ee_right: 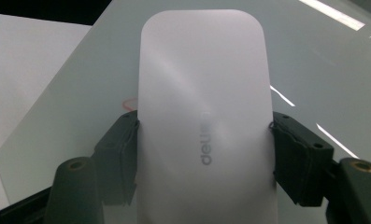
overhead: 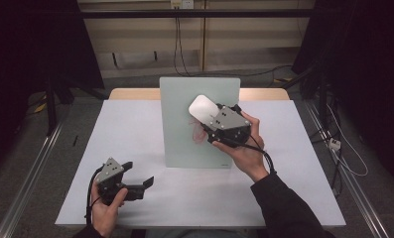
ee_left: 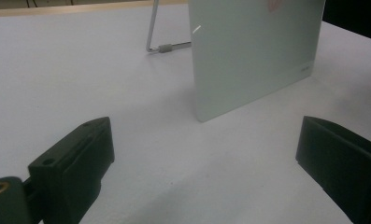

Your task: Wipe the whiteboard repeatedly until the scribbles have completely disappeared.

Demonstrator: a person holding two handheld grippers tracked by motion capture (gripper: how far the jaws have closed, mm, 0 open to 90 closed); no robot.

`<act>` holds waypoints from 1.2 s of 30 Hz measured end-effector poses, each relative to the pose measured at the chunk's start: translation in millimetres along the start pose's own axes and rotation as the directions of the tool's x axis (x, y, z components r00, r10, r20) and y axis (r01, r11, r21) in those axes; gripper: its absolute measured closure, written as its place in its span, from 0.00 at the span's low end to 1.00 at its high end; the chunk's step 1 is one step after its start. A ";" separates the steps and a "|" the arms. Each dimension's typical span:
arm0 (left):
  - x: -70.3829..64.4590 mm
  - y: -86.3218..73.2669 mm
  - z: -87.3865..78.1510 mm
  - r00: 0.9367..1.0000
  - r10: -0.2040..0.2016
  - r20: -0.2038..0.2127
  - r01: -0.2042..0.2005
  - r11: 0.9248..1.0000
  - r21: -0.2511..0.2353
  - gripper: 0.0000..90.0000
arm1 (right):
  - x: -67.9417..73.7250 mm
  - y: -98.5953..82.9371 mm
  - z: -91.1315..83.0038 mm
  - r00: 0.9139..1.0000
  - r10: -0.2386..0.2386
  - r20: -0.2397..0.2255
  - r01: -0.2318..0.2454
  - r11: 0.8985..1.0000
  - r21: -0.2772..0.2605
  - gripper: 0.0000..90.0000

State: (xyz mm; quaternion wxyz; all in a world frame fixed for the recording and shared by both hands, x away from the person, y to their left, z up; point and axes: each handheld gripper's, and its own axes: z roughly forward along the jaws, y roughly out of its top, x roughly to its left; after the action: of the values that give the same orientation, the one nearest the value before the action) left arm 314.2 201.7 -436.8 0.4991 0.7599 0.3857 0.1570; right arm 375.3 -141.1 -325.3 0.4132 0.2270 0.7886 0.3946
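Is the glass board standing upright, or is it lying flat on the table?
Upright, perhaps leaning slightly back. The glass board rests on its lower edge on the table, and a metal stand props it from behind.

From where I stand I count one table point(overhead: 135, 129) under a white cover, one pale glass board point(overhead: 184, 144) standing upright on it, one white eraser point(overhead: 203, 107), one red scribble point(overhead: 199, 133) on the board, and two grippers, left point(overhead: 137, 174) and right point(overhead: 210, 124), each with two black jaws.
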 end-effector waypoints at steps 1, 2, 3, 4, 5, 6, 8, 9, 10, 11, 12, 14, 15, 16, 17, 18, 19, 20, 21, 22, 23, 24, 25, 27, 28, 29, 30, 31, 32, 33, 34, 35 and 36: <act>0.2 0.1 -0.2 1.000 0.004 -0.001 -0.004 1.000 0.000 0.05 | -1.7 0.9 -0.4 1.000 0.003 0.003 -0.003 1.000 -0.002 0.35; 0.3 0.1 -0.1 1.000 0.003 -0.002 -0.003 1.000 0.000 0.05 | -3.3 1.7 -0.8 1.000 0.004 0.007 -0.004 1.000 -0.004 0.35; 0.2 -0.1 0.1 1.000 -0.001 -0.001 0.001 1.000 0.000 0.05 | -4.5 2.4 -1.2 1.000 0.010 0.010 -0.010 1.000 -0.006 0.35; 0.3 -0.1 0.1 1.000 0.001 -0.002 -0.001 1.000 0.000 0.05 | -5.6 3.0 -1.4 1.000 0.010 0.015 -0.010 1.000 -0.008 0.35; 0.2 -0.1 0.2 1.000 0.001 -0.002 -0.001 1.000 0.001 0.05 | -6.1 3.4 -1.4 1.000 0.011 0.018 -0.011 1.000 -0.009 0.35; 0.2 -0.1 0.1 1.000 0.001 -0.001 -0.001 1.000 0.002 0.05 | -5.8 3.5 -1.3 1.000 0.014 0.020 -0.014 1.000 -0.009 0.35; 0.1 0.0 -0.2 1.000 0.004 -0.002 -0.004 1.000 0.000 0.05 | -5.2 2.8 -1.0 1.000 0.015 0.018 -0.015 1.000 -0.009 0.35; 0.1 0.0 -0.2 1.000 0.003 -0.002 -0.003 1.000 0.000 0.05 | -4.7 2.1 -0.7 1.000 0.020 0.012 -0.020 1.000 -0.011 0.35; 0.2 0.0 -0.2 1.000 0.002 0.000 -0.002 1.000 -0.001 0.05 | -3.7 1.3 -0.2 1.000 0.020 0.002 -0.020 1.000 -0.010 0.35; 0.2 0.0 -0.2 1.000 0.002 0.000 -0.002 1.000 -0.002 0.05 | -2.2 0.4 0.3 1.000 0.013 -0.005 -0.013 1.000 -0.004 0.35; 0.2 0.1 -0.2 1.000 0.002 -0.001 -0.002 1.000 -0.001 0.05 | -0.1 -0.5 0.6 1.000 0.013 -0.010 -0.013 1.000 0.001 0.35; -0.1 -0.1 0.1 1.000 -0.001 0.000 0.001 1.000 0.000 0.05 | 3.6 -3.2 1.6 1.000 0.014 -0.026 -0.014 1.000 0.006 0.35; -0.1 0.0 0.3 1.000 0.002 -0.001 -0.002 1.000 0.000 0.05 | 5.4 -4.5 2.1 0.999 0.011 -0.031 -0.011 1.000 0.008 0.35; -0.3 0.0 0.3 1.000 0.003 -0.001 -0.003 1.000 0.000 0.05 | 7.3 -5.5 2.6 0.999 0.015 -0.040 -0.015 1.000 0.011 0.35; -0.4 0.1 0.3 1.000 0.003 -0.002 -0.003 1.000 -0.001 0.05 | 9.1 -6.6 3.3 0.999 0.017 -0.049 -0.016 1.000 0.013 0.35; -0.5 0.0 0.1 1.000 0.000 -0.001 0.000 1.000 -0.001 0.05 | 11.5 -7.7 3.8 0.998 0.018 -0.056 -0.017 1.000 0.016 0.35; -0.3 0.0 0.0 1.000 0.003 -0.002 -0.003 1.000 -0.001 0.05 | 13.9 -8.8 4.5 0.998 0.019 -0.063 -0.018 1.000 0.019 0.35; 0.0 0.0 -0.2 1.000 0.004 -0.002 -0.004 1.000 0.000 0.05 | 16.2 -10.2 5.1 0.997 0.022 -0.071 -0.021 1.000 0.022 0.35; 0.2 0.0 -0.2 1.000 0.002 -0.003 -0.002 1.000 -0.001 0.05 | 18.5 -11.8 5.8 0.996 0.029 -0.079 -0.027 0.999 0.022 0.35; 0.1 -0.1 0.0 1.000 -0.002 -0.002 0.002 1.000 0.000 0.05 | 20.7 -13.3 6.8 0.995 0.029 -0.091 -0.027 0.999 0.024 0.35; 0.1 -0.1 0.2 1.000 0.000 -0.003 0.000 1.000 0.001 0.05 | 23.1 -14.5 7.6 0.995 0.029 -0.100 -0.026 0.999 0.029 0.35; -0.1 -0.1 0.3 1.000 0.001 -0.001 -0.001 1.000 0.002 0.05 | 25.6 -15.5 8.3 0.994 0.028 -0.104 -0.024 0.999 0.032 0.35; -0.2 0.0 0.3 1.000 0.003 -0.002 -0.003 1.000 0.000 0.05 | 27.6 -16.0 9.1 0.994 0.021 -0.110 -0.018 0.999 0.036 0.35; -0.4 0.1 0.3 1.000 0.003 -0.001 -0.003 1.000 0.000 0.05 | 29.0 -16.0 9.8 0.993 0.017 -0.113 -0.012 0.999 0.039 0.35; -0.2 0.0 0.3 1.000 0.003 -0.002 -0.003 1.000 0.000 0.05 | 28.2 -15.5 9.8 0.993 0.016 -0.116 -0.012 0.999 0.040 0.35; -0.1 -0.1 0.3 1.000 0.003 -0.002 -0.003 1.000 0.001 0.05 | 27.3 -15.0 9.3 0.994 0.016 -0.110 -0.012 0.999 0.037 0.35; 0.0 -0.1 0.2 1.000 0.001 -0.002 -0.001 1.000 0.002 0.05 | 25.8 -14.1 8.7 0.995 0.014 -0.100 -0.010 0.999 0.032 0.35; 0.0 -0.1 0.3 1.000 0.000 -0.002 0.000 1.000 0.001 0.05 | 23.4 -13.0 8.0 0.995 0.016 -0.095 -0.013 0.999 0.029 0.35; 0.1 -0.1 0.3 1.000 0.002 -0.002 -0.002 1.000 0.001 0.05 | 20.5 -11.7 7.3 0.996 0.024 -0.087 -0.022 1.000 0.022 0.35; -0.1 -0.1 0.4 1.000 0.002 -0.001 -0.002 1.000 0.002 0.05 | 17.4 -9.9 6.4 0.997 0.026 -0.077 -0.025 1.000 0.017 0.35; 0.0 -0.1 0.4 1.000 0.002 0.000 -0.002 1.000 0.002 0.05 | 14.1 -7.8 5.6 0.997 0.025 -0.070 -0.024 1.000 0.015 0.35; -0.1 0.0 0.4 1.000 0.002 -0.001 -0.002 1.000 0.001 0.05 | 10.9 -5.5 4.7 0.998 0.028 -0.059 -0.027 1.000 0.011 0.35; 0.0 0.0 0.2 1.000 0.003 -0.001 -0.003 1.000 0.001 0.05 | 7.5 -3.3 3.7 0.998 0.026 -0.049 -0.025 1.000 0.009 0.35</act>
State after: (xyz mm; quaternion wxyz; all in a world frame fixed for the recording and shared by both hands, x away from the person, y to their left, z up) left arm 314.4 201.5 -436.8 0.4985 0.7605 0.3850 0.1580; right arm 374.1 -136.2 -332.8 0.3877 0.2291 0.7972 0.4020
